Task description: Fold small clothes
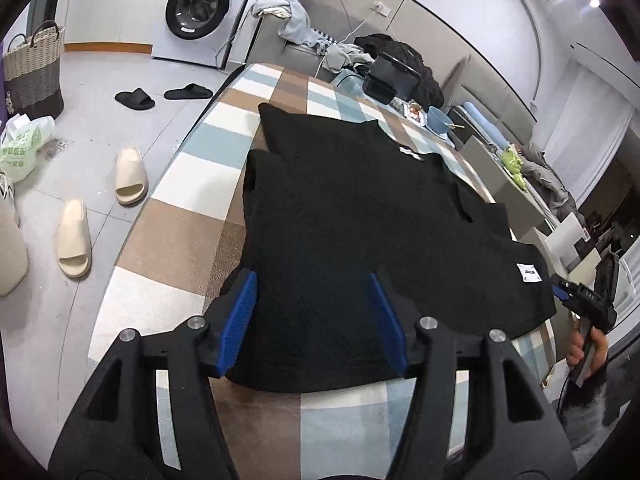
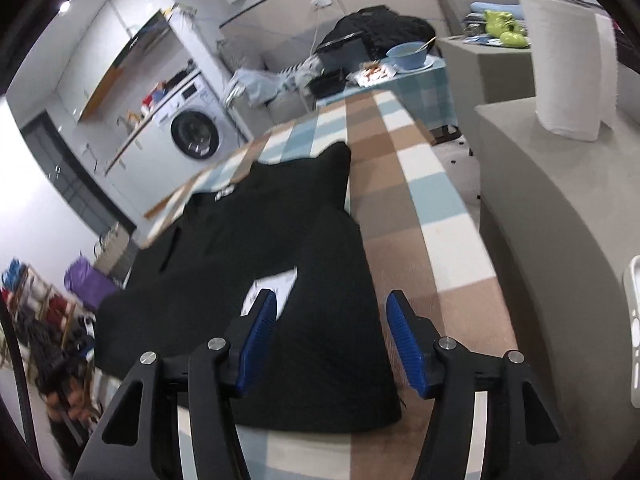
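Black knit fabric, one folded garment (image 1: 360, 220), lies flat on the checked table cover (image 1: 192, 240) in brown, pale blue and white. The left gripper (image 1: 312, 280) hangs over its near left edge with blue pads spread about halfway, nothing pinched between them. The right gripper (image 2: 330, 304) stands likewise half open over the near right corner, one pad above the cloth, the other above bare cover; its view is blurred. Two white labels show on the garment. At the table's far end sit a blue bowl (image 1: 440, 120) and a dark bag (image 1: 404, 68). On the floor lie two cream slippers (image 1: 74, 240), two black ones (image 1: 134, 99), a woven basket (image 1: 34, 68) and a washing machine (image 1: 200, 8). A paper roll (image 2: 568, 68) stands on grey upholstery to the right.
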A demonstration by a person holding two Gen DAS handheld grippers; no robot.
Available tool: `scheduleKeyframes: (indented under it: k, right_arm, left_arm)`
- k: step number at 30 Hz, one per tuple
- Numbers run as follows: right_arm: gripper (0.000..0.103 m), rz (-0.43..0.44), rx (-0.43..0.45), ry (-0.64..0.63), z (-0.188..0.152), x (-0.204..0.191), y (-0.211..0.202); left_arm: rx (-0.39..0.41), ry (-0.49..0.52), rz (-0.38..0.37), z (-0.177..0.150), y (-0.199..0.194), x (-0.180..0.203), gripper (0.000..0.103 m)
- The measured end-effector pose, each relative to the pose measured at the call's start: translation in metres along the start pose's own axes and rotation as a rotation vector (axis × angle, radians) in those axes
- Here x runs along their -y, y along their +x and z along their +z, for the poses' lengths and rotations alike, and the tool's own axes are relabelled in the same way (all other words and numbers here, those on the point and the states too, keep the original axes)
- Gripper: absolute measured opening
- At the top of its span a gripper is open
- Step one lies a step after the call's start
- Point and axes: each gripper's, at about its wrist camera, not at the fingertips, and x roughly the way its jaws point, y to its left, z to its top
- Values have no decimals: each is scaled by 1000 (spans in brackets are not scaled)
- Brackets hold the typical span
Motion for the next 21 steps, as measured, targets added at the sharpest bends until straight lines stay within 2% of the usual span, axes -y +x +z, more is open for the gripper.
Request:
scheduleKeyframes:
  k: [4, 11, 14, 16, 21]
  right_arm:
    - [58, 9, -39, -8, -7, 1, 11]
    - [58, 211, -11, 16, -9, -3, 2]
    - [58, 281, 0, 51, -7, -2, 0]
    - [58, 295, -4, 65, -6, -2, 1]
    - [58, 259, -30, 59, -8, -5, 5]
  left_arm:
    - [-11, -8, 0, -1, 4, 0, 54]
    - [-45, 26, -25, -4, 4, 6, 54]
    - [-34, 44, -17, -6, 2, 8, 54]
    - [-20, 55, -14, -7, 0, 9, 53]
    - [-7, 26, 39, -3, -1, -3, 53]
